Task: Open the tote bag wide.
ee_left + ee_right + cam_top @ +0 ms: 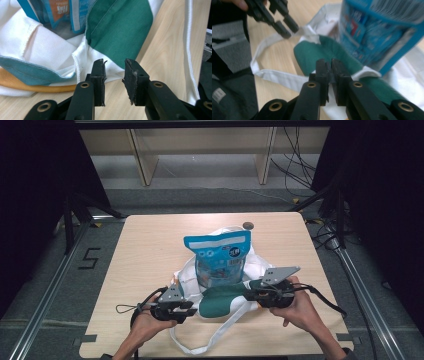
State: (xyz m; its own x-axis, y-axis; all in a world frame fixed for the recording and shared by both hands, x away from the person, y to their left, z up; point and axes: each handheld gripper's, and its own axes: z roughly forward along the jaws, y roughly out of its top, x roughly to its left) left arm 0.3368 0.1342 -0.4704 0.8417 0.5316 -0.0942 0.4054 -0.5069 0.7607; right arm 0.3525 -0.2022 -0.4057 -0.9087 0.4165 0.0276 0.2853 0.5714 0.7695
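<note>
Between the pads of the left gripper [114,75] a clear gap shows in the left gripper view: its jaws stand apart with nothing pinched, the bare wood of the table [165,57] visible through the gap, and the white and green cloth of the tote bag [117,27] lying just beyond the tips. The right gripper [331,65], seen along its own jaws in the right gripper view, has its pads pressed almost together; whether a fold of the bag's rim is caught between them I cannot tell, though the white hem passes right beneath the tips. From the high view, the left gripper [186,309] sits at the bag's near-left edge and the right gripper [250,294] at its near-right edge, each held in a hand [300,307] that comes in from the near side of the table. The tote bag [220,301] lies near the middle of the table, its green patch between the two grippers and its white strap [210,342] looping toward the near edge. A blue snack pouch [220,260] stands upright within the bag's opening, just beyond the grippers. The table [145,250] is pale wood, with a small dark round mark [247,225] near its far edge.
</note>
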